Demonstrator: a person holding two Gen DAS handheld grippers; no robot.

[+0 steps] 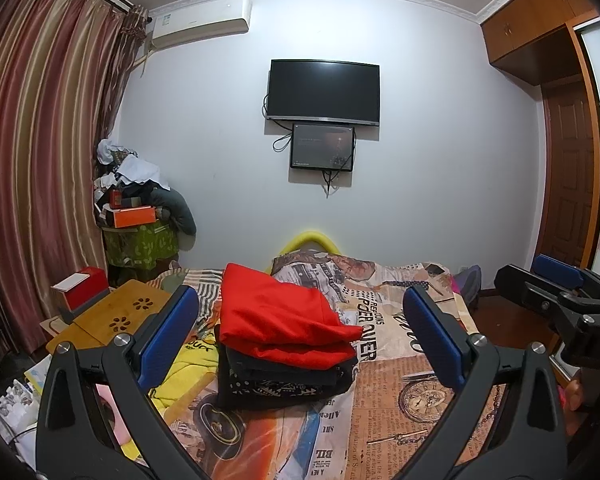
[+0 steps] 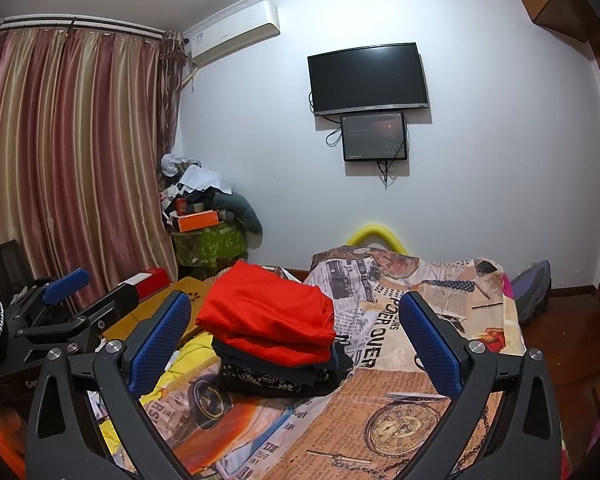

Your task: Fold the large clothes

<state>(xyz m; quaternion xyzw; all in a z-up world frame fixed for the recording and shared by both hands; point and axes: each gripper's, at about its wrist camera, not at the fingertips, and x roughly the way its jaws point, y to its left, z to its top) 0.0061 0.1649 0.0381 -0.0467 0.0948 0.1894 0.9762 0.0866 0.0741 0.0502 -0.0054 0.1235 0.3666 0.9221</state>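
A folded red garment point(image 1: 284, 320) point(image 2: 268, 312) lies on top of a stack of folded dark and patterned clothes point(image 1: 284, 384) point(image 2: 276, 376) on the bed. Yellow clothing point(image 1: 180, 376) point(image 2: 188, 360) lies loose to the stack's left. My left gripper point(image 1: 300, 340) is open, raised above the bed in front of the stack, holding nothing. My right gripper point(image 2: 296, 340) is open too and empty, its blue pads point(image 2: 160, 344) wide apart. Each gripper shows at the edge of the other's view: the right gripper point(image 1: 556, 280), the left gripper point(image 2: 68, 284).
The bed carries a newspaper-print cover point(image 1: 420, 380) point(image 2: 400, 400). A bamboo lap table point(image 1: 112, 316) with a red box point(image 1: 84, 288) stands left of it. A cluttered pile point(image 1: 136, 208) sits by the striped curtains point(image 2: 68, 160). A TV point(image 1: 324, 92) hangs on the far wall.
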